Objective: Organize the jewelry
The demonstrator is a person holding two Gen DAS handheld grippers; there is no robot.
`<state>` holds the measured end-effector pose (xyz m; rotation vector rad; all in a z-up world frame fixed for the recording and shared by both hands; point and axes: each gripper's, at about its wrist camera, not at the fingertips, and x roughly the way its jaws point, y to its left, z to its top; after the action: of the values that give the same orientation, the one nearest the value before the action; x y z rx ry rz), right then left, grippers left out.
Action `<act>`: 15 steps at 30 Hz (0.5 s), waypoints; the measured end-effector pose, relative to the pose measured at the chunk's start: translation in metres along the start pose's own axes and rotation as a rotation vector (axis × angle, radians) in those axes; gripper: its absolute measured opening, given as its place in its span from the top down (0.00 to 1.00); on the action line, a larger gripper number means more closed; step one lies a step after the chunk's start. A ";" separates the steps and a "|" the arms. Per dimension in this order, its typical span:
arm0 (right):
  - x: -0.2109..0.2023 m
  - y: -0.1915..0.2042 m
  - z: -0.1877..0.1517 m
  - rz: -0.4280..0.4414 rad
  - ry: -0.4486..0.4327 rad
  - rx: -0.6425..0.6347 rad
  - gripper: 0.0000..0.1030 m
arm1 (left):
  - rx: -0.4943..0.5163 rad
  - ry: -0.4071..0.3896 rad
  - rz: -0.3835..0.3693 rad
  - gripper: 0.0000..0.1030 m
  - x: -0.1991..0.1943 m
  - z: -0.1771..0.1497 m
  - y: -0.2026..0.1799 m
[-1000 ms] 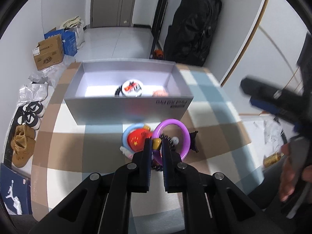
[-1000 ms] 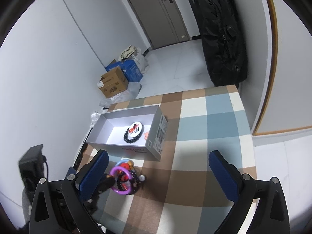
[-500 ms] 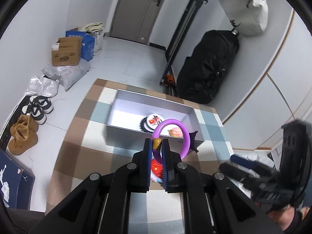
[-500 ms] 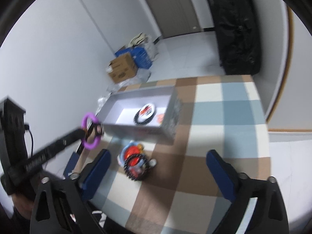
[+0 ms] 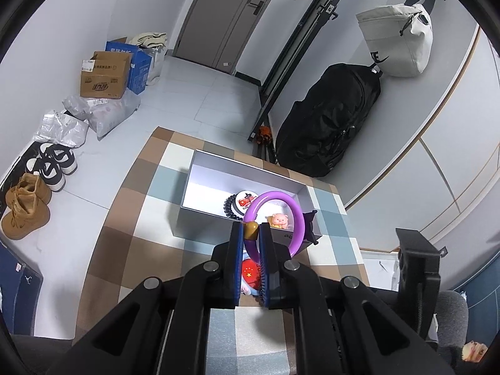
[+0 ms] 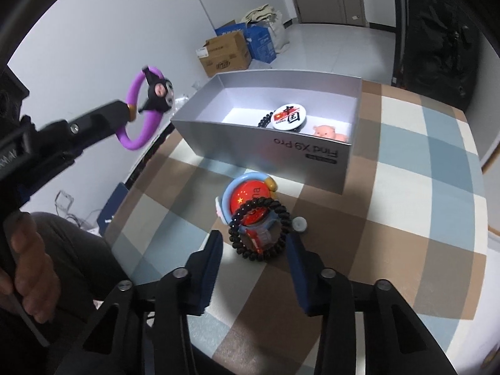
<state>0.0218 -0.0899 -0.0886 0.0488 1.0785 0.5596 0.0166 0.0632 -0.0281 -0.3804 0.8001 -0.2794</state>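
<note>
Held upright in the air, purple bangle [image 5: 274,218] with its ring plane facing the left-wrist camera, black cartoon charm [image 6: 158,91] on its rim, amber bead [image 5: 251,227] at the lower left of the ring; pinched at that bead by the left gripper [image 5: 251,234], fingers pressed nearly together on the band; raised above the near left of the counter [image 6: 431,187], clear of the grey box [image 6: 272,147] in the right-wrist view. Lying long side across the counter, open top up, printed near wall toward the right-wrist camera, that box; inside on its floor a round white badge [image 6: 289,115] against a black bead bracelet [image 6: 265,121], a small pink pig figure [image 6: 328,132] just to the right near the right wall; bare floor at the box's left half. Spread wide and holding nothing, right gripper [image 6: 254,268], low over the near counter, fingers either side of a second black bead bracelet [image 6: 259,228] without touching; bracelet lying across a red badge with yellow stars [image 6: 250,195] set in a blue ring [image 6: 247,178]; small white cap [image 6: 300,223] just right of it. Open checked cloth to the right of the pile and of the box, up to the counter's right edge; pile close in front of the box's near wall.
</note>
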 end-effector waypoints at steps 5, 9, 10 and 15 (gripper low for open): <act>0.009 0.009 0.001 -0.023 0.012 -0.039 0.78 | -0.014 0.010 -0.005 0.95 0.002 0.001 0.004; 0.014 0.010 0.003 -0.060 0.016 -0.050 0.87 | -0.019 0.014 -0.008 0.95 0.002 0.001 0.005; 0.015 0.009 0.003 -0.064 0.017 -0.047 0.92 | -0.019 0.014 -0.009 0.95 0.002 0.001 0.004; 0.012 0.007 0.005 -0.070 0.003 -0.048 0.95 | -0.017 0.018 -0.005 0.95 0.003 0.001 0.003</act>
<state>0.0268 -0.0774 -0.0936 -0.0315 1.0658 0.5225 0.0200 0.0645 -0.0306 -0.3960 0.8199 -0.2811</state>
